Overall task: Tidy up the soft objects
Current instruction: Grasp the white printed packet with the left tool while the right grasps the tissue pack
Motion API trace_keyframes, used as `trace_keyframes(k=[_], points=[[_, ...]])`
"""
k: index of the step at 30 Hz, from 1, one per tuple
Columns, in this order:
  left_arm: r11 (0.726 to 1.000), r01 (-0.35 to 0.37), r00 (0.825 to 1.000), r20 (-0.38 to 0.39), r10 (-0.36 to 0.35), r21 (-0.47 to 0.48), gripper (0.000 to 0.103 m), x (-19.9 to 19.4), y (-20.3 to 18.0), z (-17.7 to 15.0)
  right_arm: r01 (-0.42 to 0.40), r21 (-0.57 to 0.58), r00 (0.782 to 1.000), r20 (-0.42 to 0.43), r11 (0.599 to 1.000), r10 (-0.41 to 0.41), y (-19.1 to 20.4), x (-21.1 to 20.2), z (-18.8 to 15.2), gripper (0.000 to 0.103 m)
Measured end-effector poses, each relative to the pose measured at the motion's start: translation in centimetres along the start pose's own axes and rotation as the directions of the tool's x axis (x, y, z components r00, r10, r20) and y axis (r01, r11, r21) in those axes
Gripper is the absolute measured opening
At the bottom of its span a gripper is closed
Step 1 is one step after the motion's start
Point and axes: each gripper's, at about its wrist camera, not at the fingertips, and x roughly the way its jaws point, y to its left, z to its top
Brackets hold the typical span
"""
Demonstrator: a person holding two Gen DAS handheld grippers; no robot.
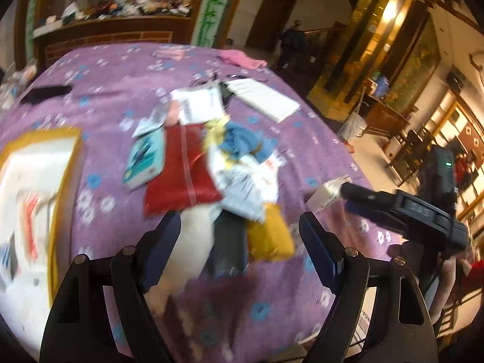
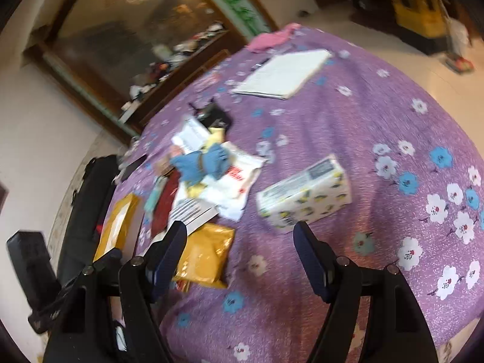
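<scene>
Judging by how things lay, the sorting had barely begun: the soft things were heaped in one untidy pile on the purple flowered cloth [image 2: 348,139], and neither set of tongs had taken anything up. This looked like the approach step, each tool hovering over the table while a first piece was chosen.

The pile sat at about twelve o'clock from the left tongs [image 1: 240,236]. It held a red pouch [image 1: 181,175], a blue rag [image 1: 242,139], a white cloth [image 1: 190,242] and a yellow packet [image 1: 270,236], with papers mixed in. The white cloth ran down between the left fingers, though blur made it impossible to say whether it touched them. The left fingers stood wide apart and held nothing.

The right tongs [image 2: 240,242] were likewise spread wide and empty. The yellow packet [image 2: 205,257] lay just beside the left finger, at about ten o'clock, and a tissue pack [image 2: 304,196] lay near the right finger at one o'clock. A pink cloth [image 2: 270,40] lay well apart at the far edge, around twelve o'clock.

The next move probably called for lowering one tool onto a single piece, likely the packet or white cloth, and closing on it without dragging the papers along.
</scene>
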Motion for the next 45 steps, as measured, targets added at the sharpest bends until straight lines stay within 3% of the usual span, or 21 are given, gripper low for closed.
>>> trace_keyframes(k=[5,8,9,11,13,15,17,19,23,26,28,30,33,36,39,45], points=[[0.99,-0.064,0.995,-0.072,0.073,0.126,0.081,5.1,-2.0,2.1,0.013,0.185,1.0,-0.014,0.983,-0.011,-2.7,1.6,1.6,0.073],[0.983,-0.096,0.988,-0.106,0.113,0.154,0.079,7.2,-2.6,2.3,0.044,0.217,0.999,-0.006,0.975,-0.043,-3.4,1.9,1.8,0.073],[0.978,-0.107,0.986,-0.109,0.128,0.179,0.076,7.8,-3.0,2.3,0.057,0.227,0.998,-0.002,0.972,-0.058,-3.7,1.8,1.6,0.073],[0.963,-0.134,0.977,-0.13,0.168,0.233,0.046,8.7,-3.7,1.8,0.073,0.237,0.997,-0.008,0.969,-0.073,-4.2,2.0,1.5,0.072],[0.954,-0.153,0.974,-0.124,0.189,0.258,0.045,9.0,-3.7,1.3,0.086,0.243,0.996,-0.015,0.966,-0.085,-4.6,2.2,1.3,0.06],[0.947,-0.17,0.97,-0.126,0.21,0.272,0.041,9.4,-3.5,1.0,0.095,0.243,0.995,-0.018,0.965,-0.093,-4.8,2.4,1.3,0.055],[0.958,-0.153,0.975,-0.118,0.186,0.242,0.035,9.2,-2.8,1.0,0.101,0.235,0.995,-0.021,0.967,-0.098,-4.5,2.5,1.5,0.054],[0.971,-0.132,0.98,-0.123,0.158,0.199,0.029,9.1,-2.1,1.3,0.138,0.204,0.99,-0.038,0.969,-0.132,-4.3,3.2,1.8,0.042],[0.996,-0.046,0.994,-0.098,0.054,0.078,0.028,7.3,-0.3,1.7,0.134,0.217,0.991,-0.026,0.967,-0.131,-4.5,3.2,1.9,0.038],[1.0,0.0,0.997,-0.077,0.001,0.014,0.027,6.0,0.4,1.6,0.094,0.242,0.996,-0.028,0.966,-0.089,-4.6,3.2,2.0,0.039],[0.998,0.044,0.996,-0.072,-0.046,-0.033,0.027,5.4,1.0,1.6,0.099,0.231,0.995,-0.022,0.968,-0.096,-4.1,3.1,2.2,0.058],[0.996,0.061,0.996,-0.064,-0.065,-0.057,0.027,4.9,1.4,1.7,0.114,0.205,0.993,-0.013,0.972,-0.113,-3.1,3.6,2.5,0.068],[0.993,0.084,0.996,-0.035,-0.087,-0.087,0.027,4.0,1.6,1.7,0.144,0.186,0.99,-0.034,0.972,-0.14,-2.5,4.9,2.9,0.068],[0.992,0.088,0.996,-0.02,-0.09,-0.096,0.027,3.3,1.7,1.5,0.253,0.114,0.967,-0.004,0.961,-0.254,-0.9,5.8,3.1,0.068],[0.988,0.097,0.995,-0.009,-0.099,-0.116,0.027,2.7,2.3,1.3,0.366,0.015,0.93,0.031,0.93,-0.367,0.8,6.7,2.5,0.059],[0.982,0.115,0.993,0.011,-0.114,-0.15,0.027,1.6,3.4,0.7,0.385,-0.039,0.92,0.092,0.922,-0.381,1.5,5.8,1.6,0.04]])
